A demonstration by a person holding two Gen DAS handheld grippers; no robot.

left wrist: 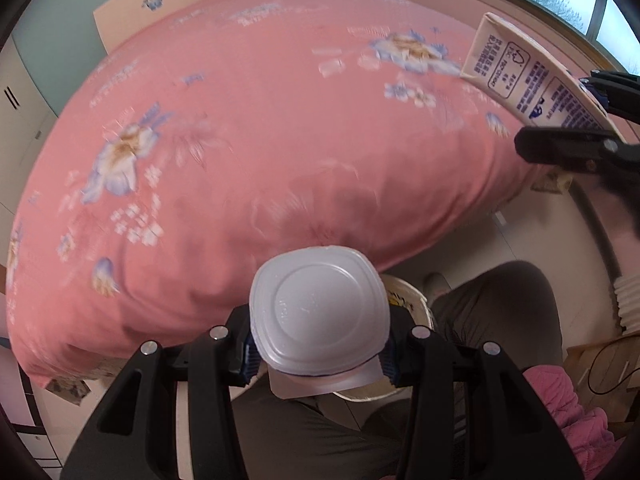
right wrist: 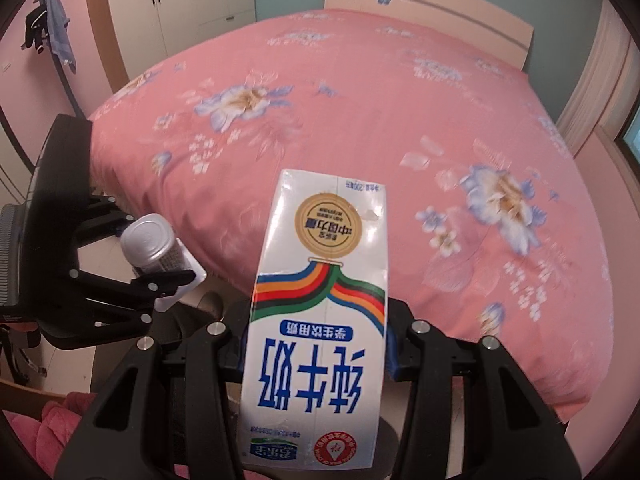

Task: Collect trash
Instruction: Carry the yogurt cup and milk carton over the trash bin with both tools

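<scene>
My left gripper [left wrist: 320, 354] is shut on a white plastic yogurt cup [left wrist: 320, 304], held bottom toward the camera above a round white bin [left wrist: 416, 308] on the floor by the bed. The cup also shows in the right wrist view [right wrist: 154, 246], held by the left gripper [right wrist: 160, 276]. My right gripper [right wrist: 316, 350] is shut on a white milk carton [right wrist: 320, 320] with blue lettering, held upside down over the bed's edge. The carton [left wrist: 532, 76] and the right gripper [left wrist: 580, 120] show at the far right of the left wrist view.
A bed with a pink floral quilt [left wrist: 260, 128] fills both views. The person's leg in dark trousers [left wrist: 492, 320] is beside the bin. Pink fabric [left wrist: 560, 408] lies at the lower right. A white wardrobe [right wrist: 180, 4] stands behind the bed.
</scene>
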